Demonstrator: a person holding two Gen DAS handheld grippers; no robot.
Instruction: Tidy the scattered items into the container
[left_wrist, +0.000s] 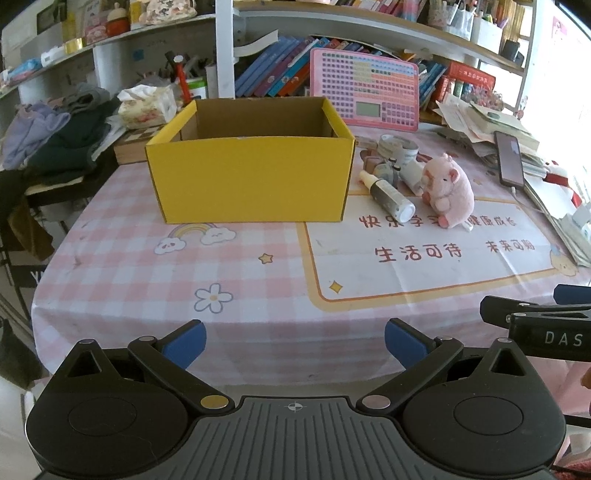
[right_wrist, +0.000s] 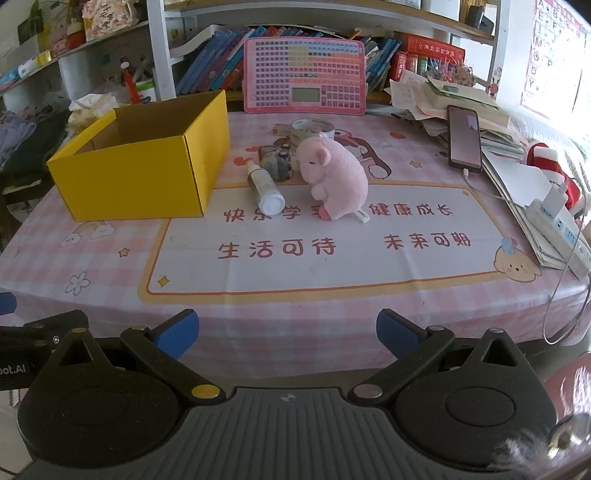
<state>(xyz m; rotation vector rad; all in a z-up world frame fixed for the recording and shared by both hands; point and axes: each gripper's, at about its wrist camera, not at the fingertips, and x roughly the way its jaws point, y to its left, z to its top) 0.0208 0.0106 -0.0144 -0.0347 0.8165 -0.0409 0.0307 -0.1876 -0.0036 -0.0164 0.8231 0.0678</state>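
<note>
Right wrist: phone (right_wrist: 464, 137) and papers (right_wrist: 436, 99) beyond plush pig (right_wrist: 334, 177); both jaws wide, empty.

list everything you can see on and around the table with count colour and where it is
box: 1, yellow, open top, left part of table
plush pig: 1, pink, mid table, right of the box
bottle: 1, pale with white cap, lying beside the pig
tape roll: 1, grey-white, behind the pig
small grey items: number unclear, between bottle and tape roll
learning board: 1, pink, propped against the shelf
phone: 1, dark, on the paper stack at right
power strip: 1, white, right edge
tablecloth: 1, pink check
left gripper: open, near edge
right gripper: open, near edge
</note>
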